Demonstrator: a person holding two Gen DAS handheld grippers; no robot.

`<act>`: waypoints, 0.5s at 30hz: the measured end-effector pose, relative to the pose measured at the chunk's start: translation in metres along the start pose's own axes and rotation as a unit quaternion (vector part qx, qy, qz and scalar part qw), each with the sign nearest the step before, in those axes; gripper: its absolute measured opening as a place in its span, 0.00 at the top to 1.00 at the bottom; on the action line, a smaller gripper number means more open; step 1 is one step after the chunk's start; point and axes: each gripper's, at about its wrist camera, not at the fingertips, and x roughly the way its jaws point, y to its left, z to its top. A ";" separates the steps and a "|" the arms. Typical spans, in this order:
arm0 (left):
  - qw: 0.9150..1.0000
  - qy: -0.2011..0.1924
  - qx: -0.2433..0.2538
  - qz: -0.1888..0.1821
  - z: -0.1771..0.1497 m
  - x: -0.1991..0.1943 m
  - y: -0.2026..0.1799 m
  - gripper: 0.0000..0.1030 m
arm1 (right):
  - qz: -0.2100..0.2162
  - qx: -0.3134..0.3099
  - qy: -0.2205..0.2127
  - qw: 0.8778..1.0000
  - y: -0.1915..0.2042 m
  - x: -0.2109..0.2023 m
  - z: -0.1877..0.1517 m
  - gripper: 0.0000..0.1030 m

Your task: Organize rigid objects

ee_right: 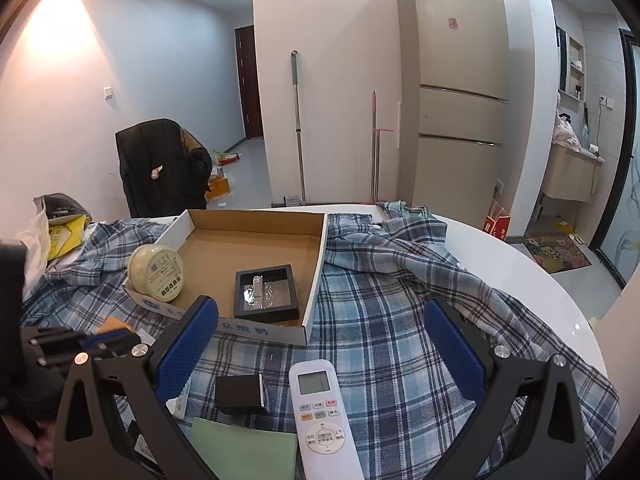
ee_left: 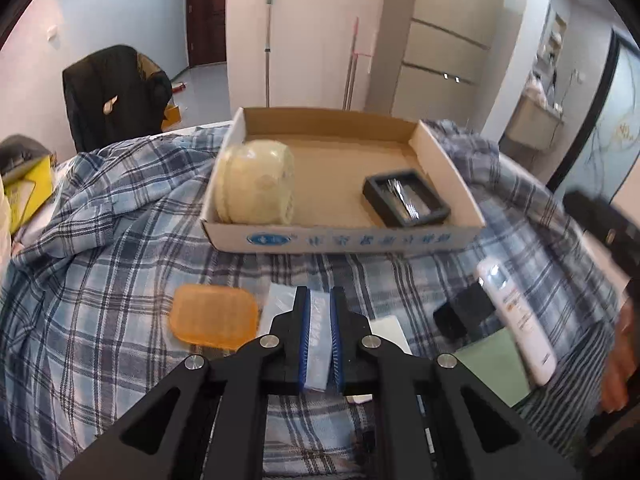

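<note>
Clear flat packet clamped in the left gripper (ee_left: 319, 334)

The translucent, pale blue-white packet (ee_left: 318, 344) sits between the closed blue pads above the plaid cloth (ee_left: 100, 300), near the cardboard tray (ee_left: 344, 238)'s front edge; the right gripper (ee_right: 320, 344) gapes empty over the white remote (ee_right: 322, 416).

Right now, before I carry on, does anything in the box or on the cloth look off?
The cream jar lies on its side in the box, leaning on the left wall. The plaid cloth is rumpled, so the box may not sit flat. The left tongs are shut on a thin clear packet. Nothing looks spilled or broken.
</note>
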 end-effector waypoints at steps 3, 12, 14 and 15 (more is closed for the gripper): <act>1.000 -0.003 -0.017 -0.015 0.006 -0.003 0.011 0.77 | -0.001 0.001 0.003 1.000 0.000 0.002 0.000 0.01; 0.997 0.058 0.041 -0.007 -0.001 0.020 0.013 0.41 | 0.002 0.007 0.010 1.000 -0.002 0.003 -0.001 0.00; 0.995 0.072 0.062 -0.013 -0.008 0.021 0.014 0.51 | 0.004 0.008 0.010 1.000 -0.003 0.003 -0.001 0.01; 0.995 0.065 0.079 -0.004 -0.012 0.017 0.013 0.57 | 0.005 0.009 0.011 1.000 -0.003 0.002 -0.001 0.01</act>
